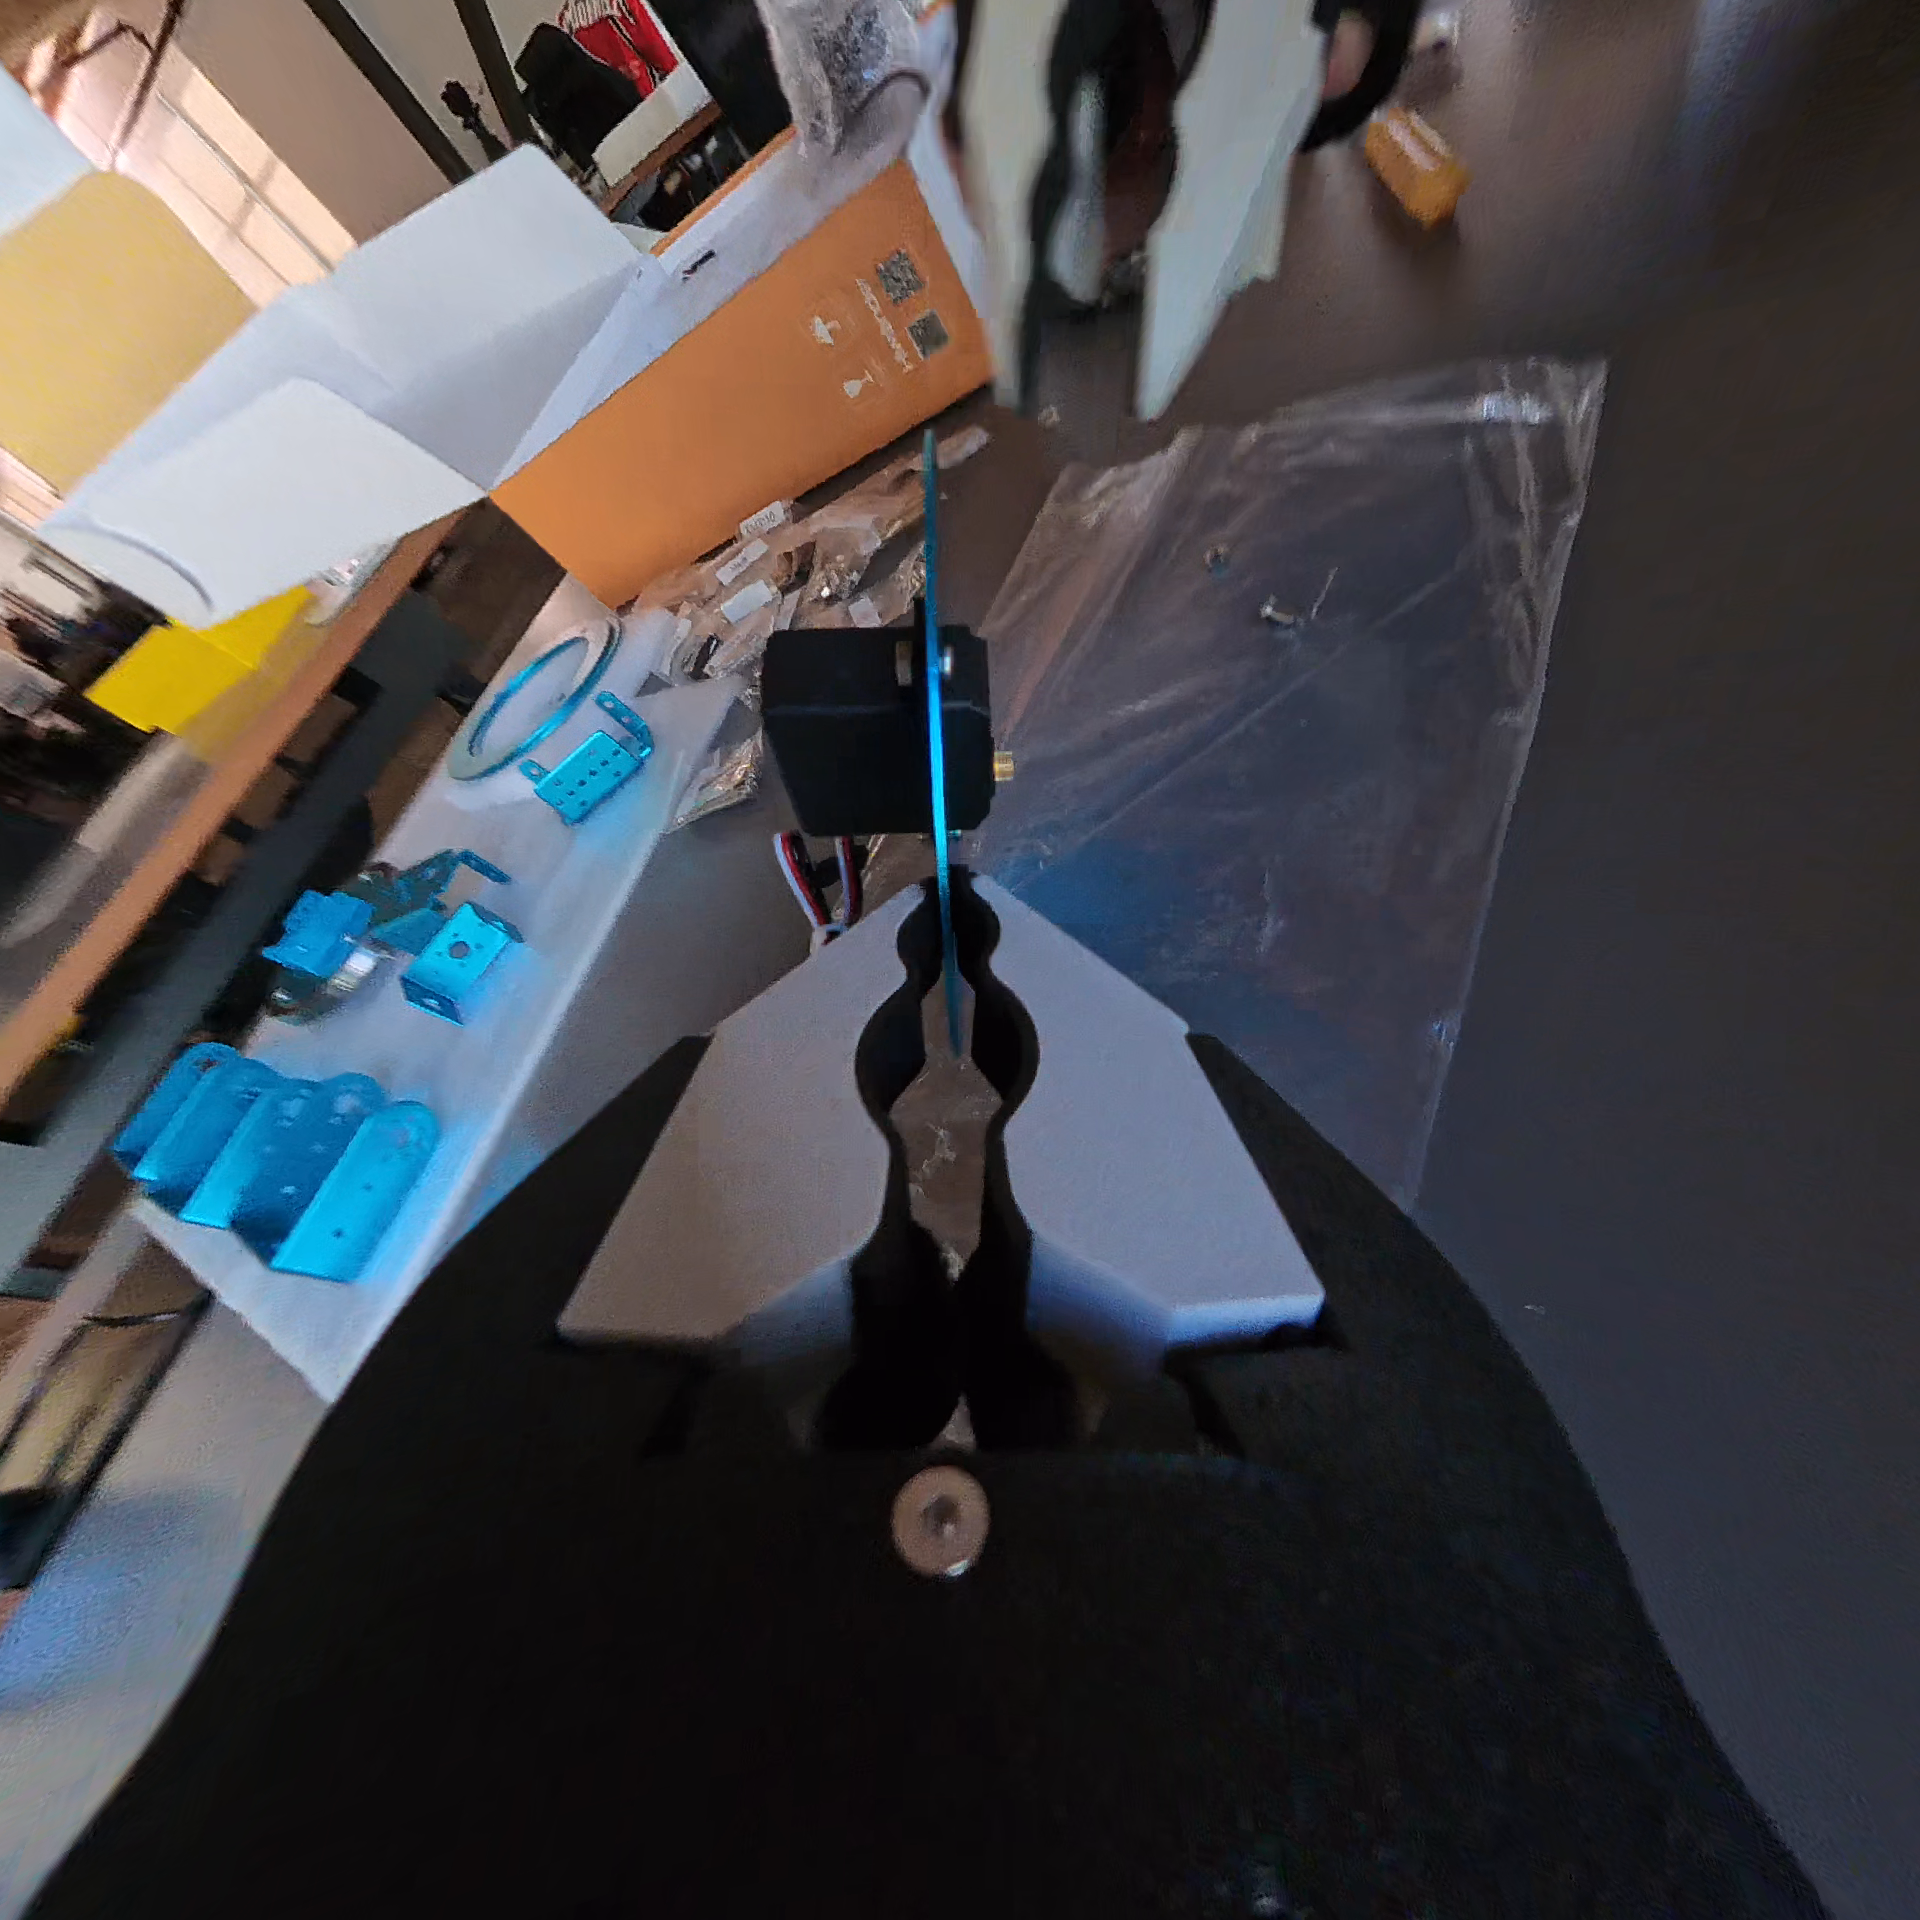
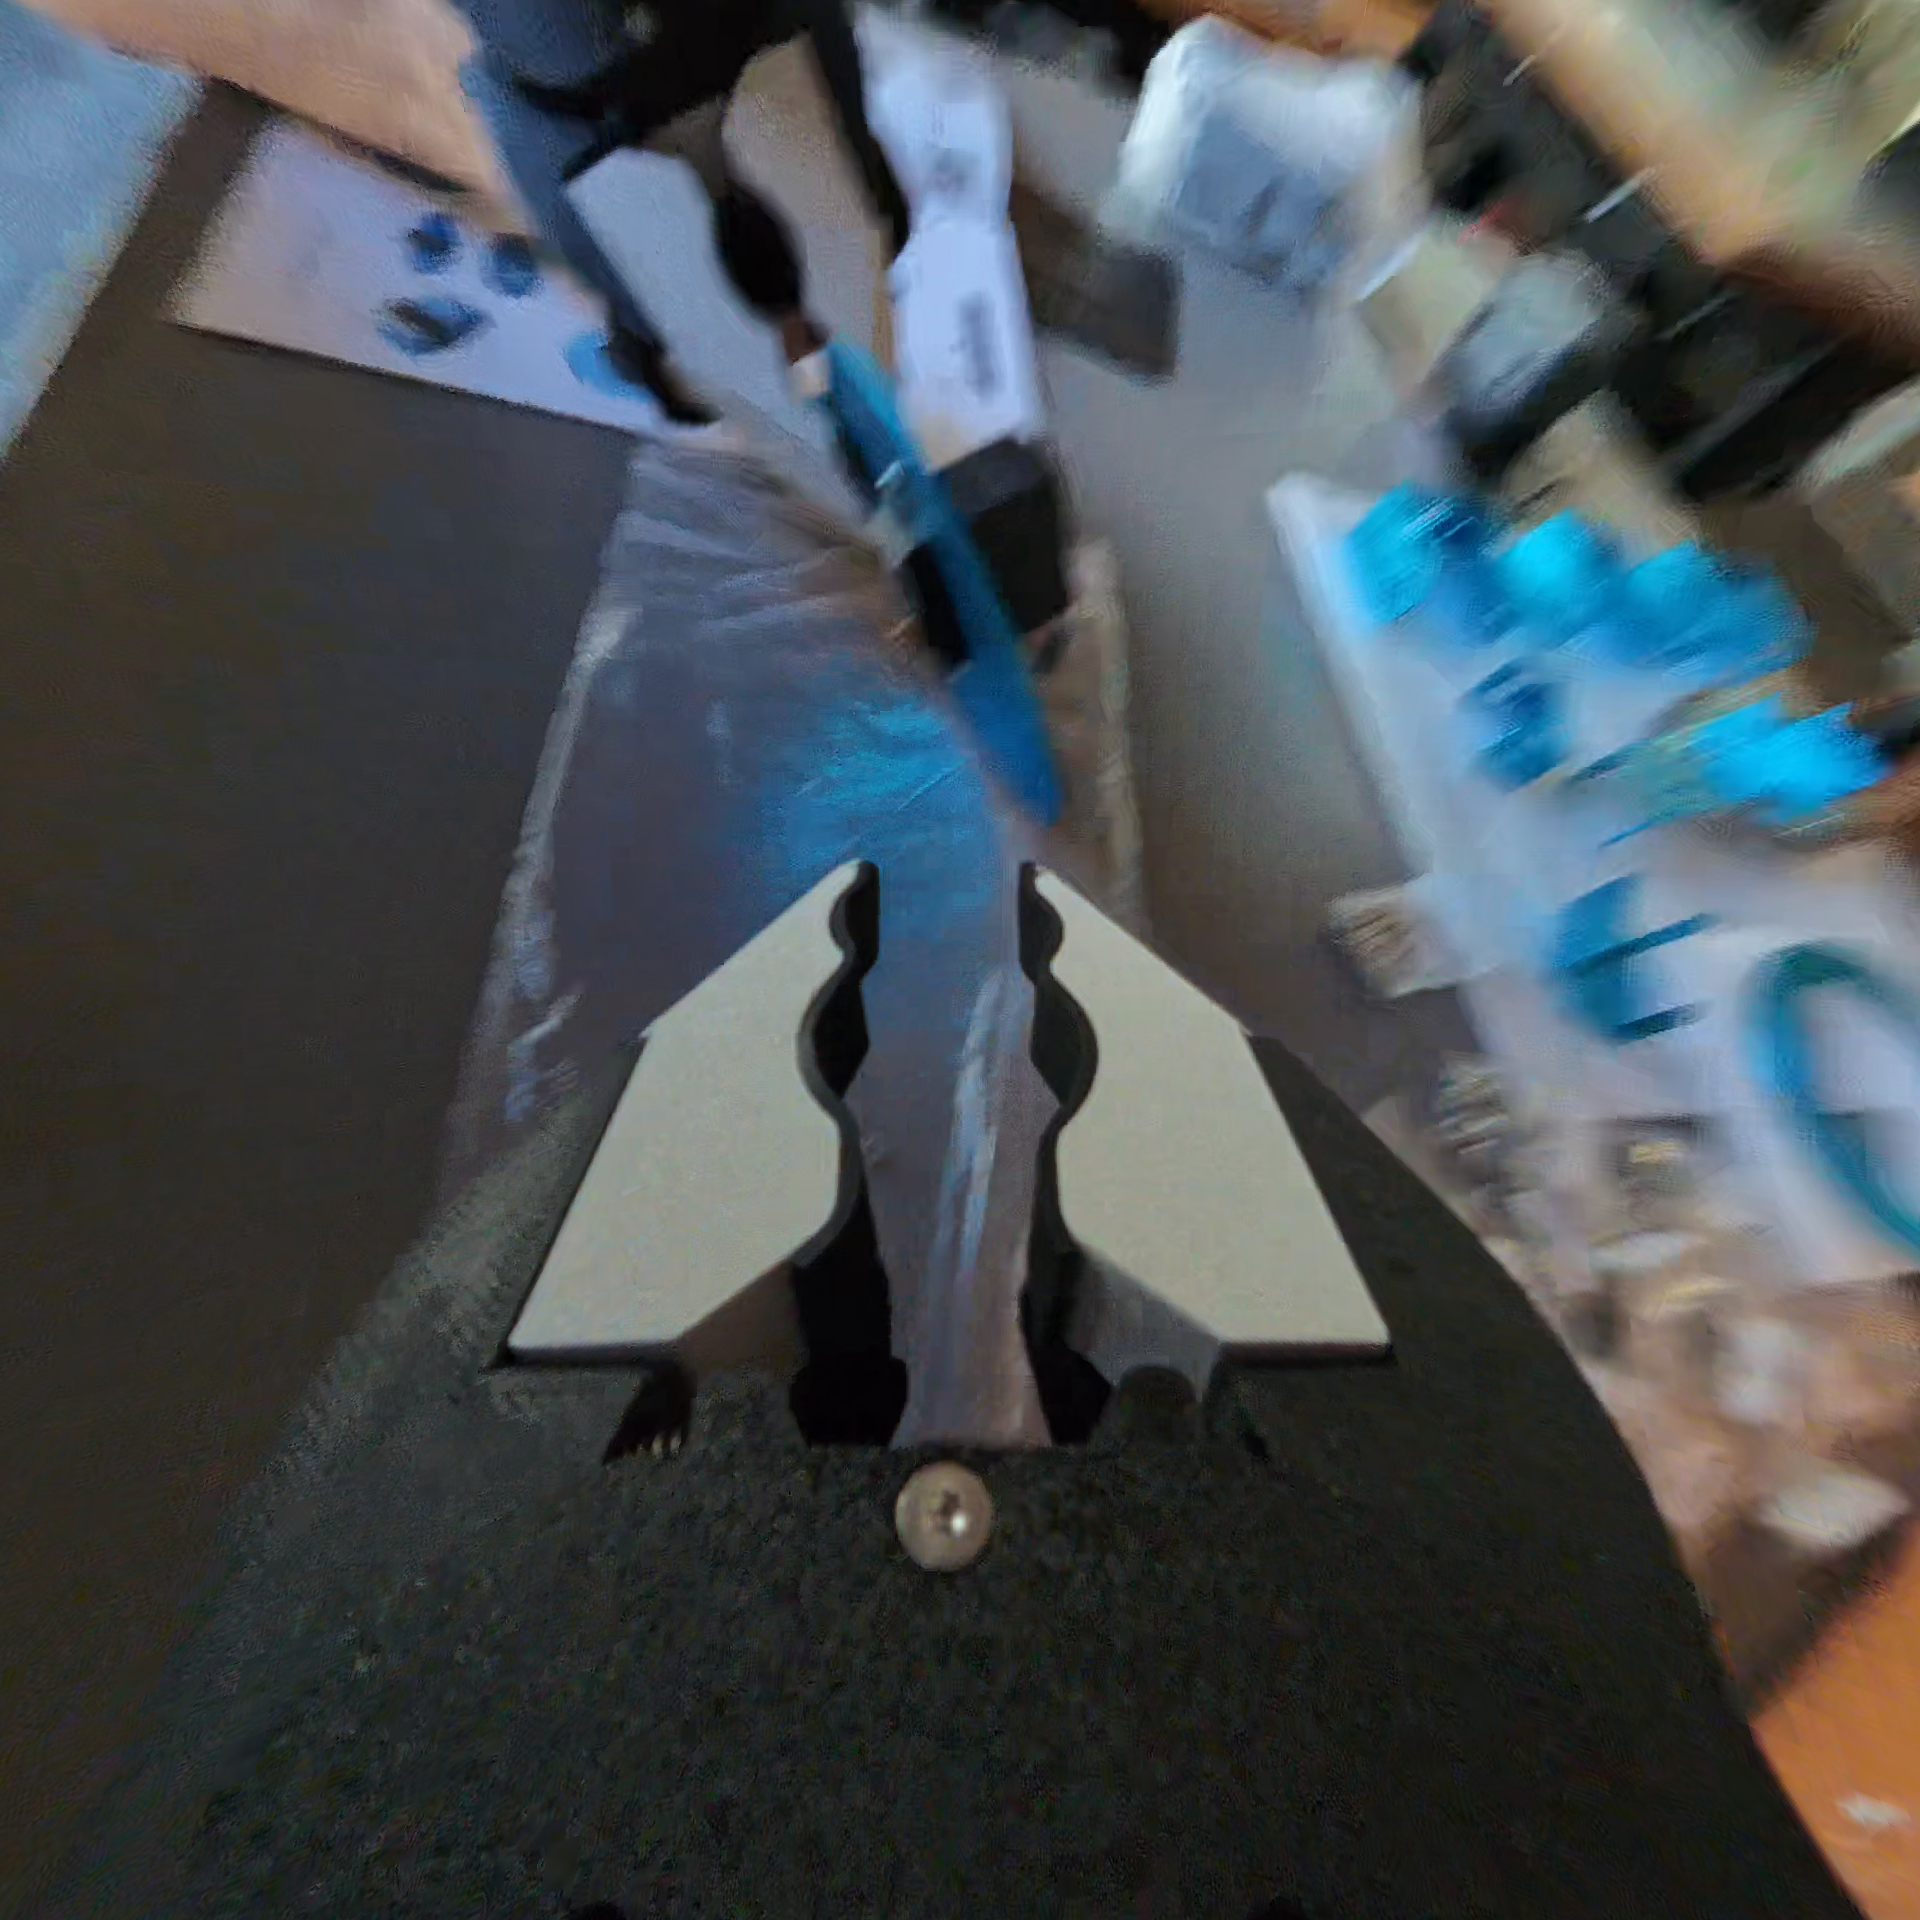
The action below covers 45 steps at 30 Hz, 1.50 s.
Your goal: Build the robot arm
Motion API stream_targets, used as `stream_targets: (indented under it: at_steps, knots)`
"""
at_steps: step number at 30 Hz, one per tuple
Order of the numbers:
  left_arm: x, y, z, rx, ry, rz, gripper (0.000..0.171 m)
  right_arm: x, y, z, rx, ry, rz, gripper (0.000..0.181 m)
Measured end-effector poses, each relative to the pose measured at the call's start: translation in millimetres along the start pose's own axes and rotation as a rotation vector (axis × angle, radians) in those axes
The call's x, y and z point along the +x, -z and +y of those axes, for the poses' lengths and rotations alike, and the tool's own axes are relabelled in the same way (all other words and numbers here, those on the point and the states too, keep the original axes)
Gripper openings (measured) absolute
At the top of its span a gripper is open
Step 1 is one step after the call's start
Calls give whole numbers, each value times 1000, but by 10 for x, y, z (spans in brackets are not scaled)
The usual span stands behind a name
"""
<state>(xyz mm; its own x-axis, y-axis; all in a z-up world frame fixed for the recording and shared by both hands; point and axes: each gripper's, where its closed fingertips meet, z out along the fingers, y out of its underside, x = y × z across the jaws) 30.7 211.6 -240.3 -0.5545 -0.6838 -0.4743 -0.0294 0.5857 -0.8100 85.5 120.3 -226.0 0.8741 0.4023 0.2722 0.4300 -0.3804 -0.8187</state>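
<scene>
My left gripper (image 1: 948, 896) is shut on the edge of a thin blue metal plate (image 1: 933, 665), seen edge-on and upright. A black servo block (image 1: 864, 740) with red, white and black wires is fixed through the plate. The held assembly hangs above a clear plastic sheet (image 1: 1299, 748) on the dark table. My right gripper (image 2: 948, 883) is open and empty over the same plastic sheet (image 2: 727, 727). In the blurred right wrist view the blue plate (image 2: 977, 644) with the servo (image 2: 1013, 520) shows ahead of it, held by the other gripper (image 2: 665, 239).
A white board (image 1: 540, 935) at left carries several blue metal brackets (image 1: 281, 1174) and a blue ring (image 1: 540, 707); they show blurred at right in the right wrist view (image 2: 1621, 644). An orange box (image 1: 748, 416), small part bags (image 1: 790, 592) and loose screws (image 1: 1278, 613) lie nearby. The tips of one gripper are about 12 cm away from the tips of the other.
</scene>
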Motion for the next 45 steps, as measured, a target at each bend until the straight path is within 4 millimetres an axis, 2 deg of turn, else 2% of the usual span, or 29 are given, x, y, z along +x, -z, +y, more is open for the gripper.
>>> stream_targets:
  at_steps: [2,3,5,8,13,15,21,25,29,33,39,45]
  knots:
    - [-48,50,-58,36,100,25,0,-256,82,252,-123,-137,-224,32]
    - [-64,77,-95,58,148,44,0,-359,74,354,-163,-138,-299,30]
    - [-80,130,-172,111,263,104,0,-443,-12,459,-176,-138,-358,22]
    - [-72,167,-205,142,410,200,0,-479,-136,505,-186,-70,-391,19]
    - [46,140,-116,102,554,343,0,-436,-212,556,-193,29,-359,11]
    - [80,110,-73,67,561,354,0,-397,-234,576,-196,57,-335,8]
    - [65,96,-66,58,570,339,0,-438,-268,582,-209,60,-358,0]
    - [49,94,-54,61,595,343,0,-431,-273,567,-209,85,-330,1]
    - [48,91,-54,60,594,343,1,-474,-294,496,-186,3,-365,5]
    - [47,90,-54,60,593,342,0,-523,-325,522,-216,-62,-412,11]
    - [34,88,-42,62,606,347,1,-594,-115,489,-203,-69,-471,12]
    - [30,86,-40,64,608,348,1,-584,-172,573,-138,73,-410,11]
